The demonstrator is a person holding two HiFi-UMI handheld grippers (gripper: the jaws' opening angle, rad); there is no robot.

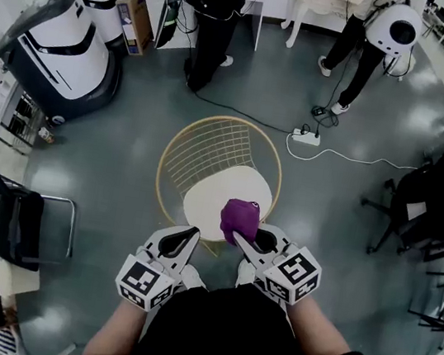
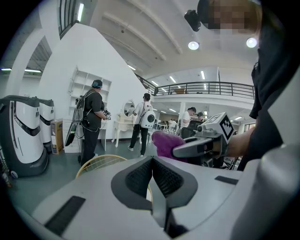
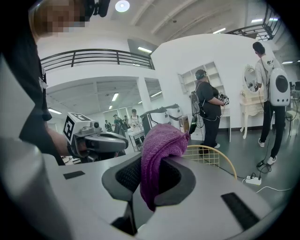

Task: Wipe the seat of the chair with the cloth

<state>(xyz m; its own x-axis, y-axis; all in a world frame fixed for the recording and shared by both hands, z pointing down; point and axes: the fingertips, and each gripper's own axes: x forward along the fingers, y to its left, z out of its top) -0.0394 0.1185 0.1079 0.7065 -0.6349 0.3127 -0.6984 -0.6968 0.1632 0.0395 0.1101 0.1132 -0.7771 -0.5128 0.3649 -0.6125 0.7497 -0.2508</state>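
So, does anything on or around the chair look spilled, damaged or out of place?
Nothing stands out. The chair stands upright, its cream seat shows no spill, and the right gripper pinches the purple cloth. A power strip lies on the floor behind the chair.

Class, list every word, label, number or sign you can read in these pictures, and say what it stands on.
No readable text in any view.
Cubes on the left hand-held gripper and the right hand-held gripper: black-and-white square patterns, not letters.
On the brown cardboard box: any print is too small to read.
On the purple towelling cloth: no label shows.
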